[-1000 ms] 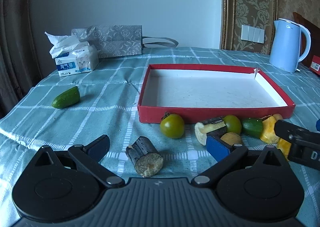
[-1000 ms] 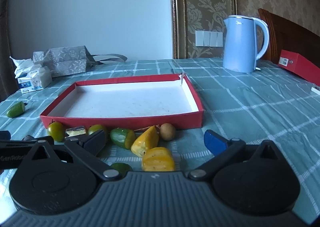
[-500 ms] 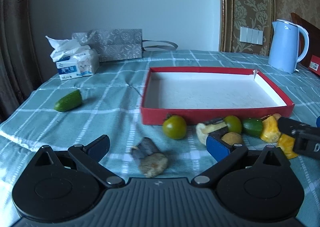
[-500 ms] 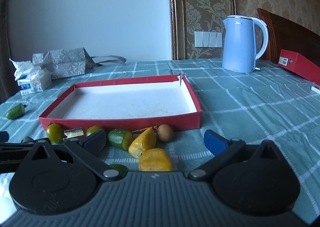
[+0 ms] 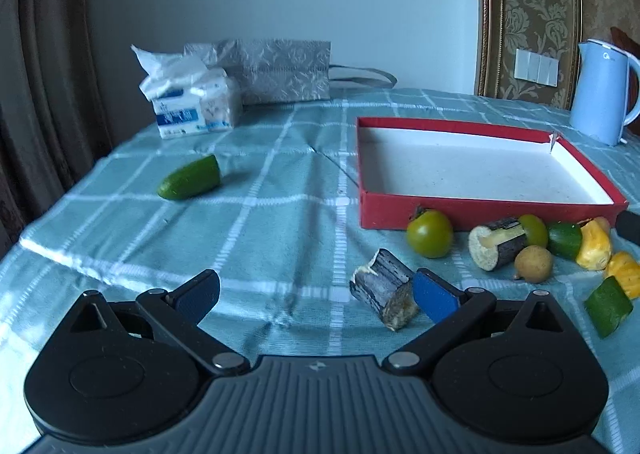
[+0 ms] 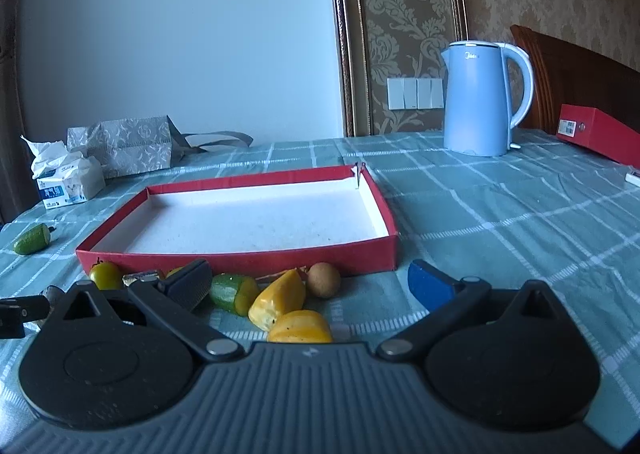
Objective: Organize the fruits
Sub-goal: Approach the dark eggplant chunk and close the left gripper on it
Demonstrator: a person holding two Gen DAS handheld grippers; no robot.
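A: Left to right, from the left claw (image 5: 316, 292): what's ahead of it?

B: It is spread wide and grips nothing. Far ahead to its left lies a cucumber piece (image 5: 190, 178) on the counter (image 5: 280, 214), well apart from the rest. Touching, or nearly touching, its blue right pad (image 5: 434, 296) lies a dark cane stub (image 5: 382, 292). Ahead and to the right sits the red box (image 5: 480, 210), with nothing in it. Along the box's near wall: a green tomato (image 5: 430, 233), a second cane stub (image 5: 496, 244), a small brown fruit (image 5: 533, 264), a green chunk (image 5: 565, 240) and yellow pieces (image 5: 596, 246).

A: And the right claw (image 6: 310, 282)?

B: Also released, nothing between its pads. A yellow wedge (image 6: 278, 300) and another yellow piece (image 6: 300, 328) lie right in its gap, close below. The brown fruit (image 6: 324, 274) is just ahead, and the box (image 6: 240, 260) lies beyond.

A: So which step is this?

B: I'd say the very start: no fruit is in the box yet, and both claws are lining up for a first pick.

A: Next move?

B: The left claw seems pointed between targets. It needs to swing right to centre on the cane stub, or reach far forward-left for the lone cucumber piece. The right claw needs only to drop and clench on a yellow piece, then lift it over the box wall.
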